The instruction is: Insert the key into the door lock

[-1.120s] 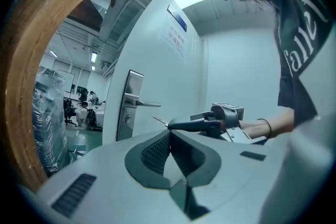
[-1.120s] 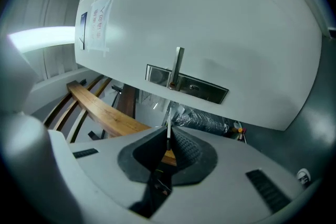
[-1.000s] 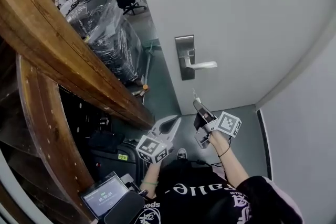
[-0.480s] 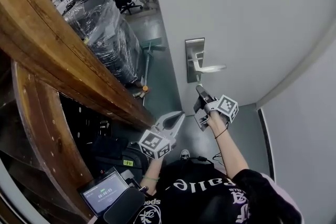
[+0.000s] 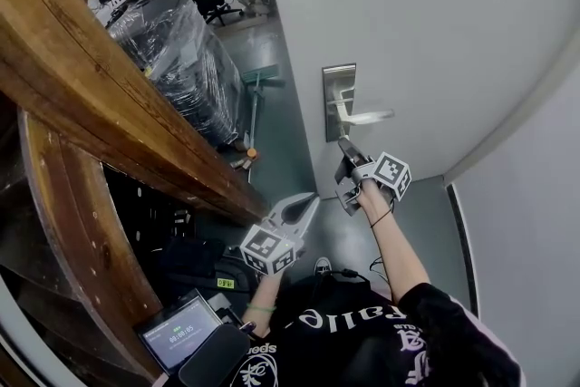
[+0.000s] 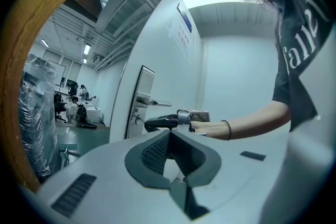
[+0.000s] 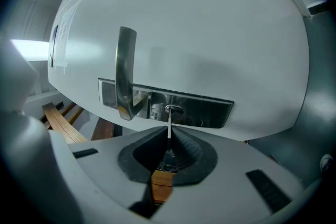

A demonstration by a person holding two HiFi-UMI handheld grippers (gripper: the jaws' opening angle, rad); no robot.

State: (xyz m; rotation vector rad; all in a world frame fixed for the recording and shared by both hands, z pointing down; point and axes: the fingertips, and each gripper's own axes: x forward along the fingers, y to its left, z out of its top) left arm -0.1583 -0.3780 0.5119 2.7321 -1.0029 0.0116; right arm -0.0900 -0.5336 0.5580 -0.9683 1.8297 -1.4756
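Here, key [image 7: 168, 128] at lock [image 7: 174, 109].

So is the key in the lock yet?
At it: the key, pinched in the right claw, touches the keyhole; how deep, cannot tell.

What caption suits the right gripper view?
Right gripper holds the key, tip at the keyhole in the steel lock plate beside the handle.

Two hand-held grippers [image 5: 309, 200] [image 5: 344, 144], one key [image 7: 168, 126], one door [image 5: 408, 32], one lever handle [image 5: 368, 116], one lock plate [image 5: 338, 84].
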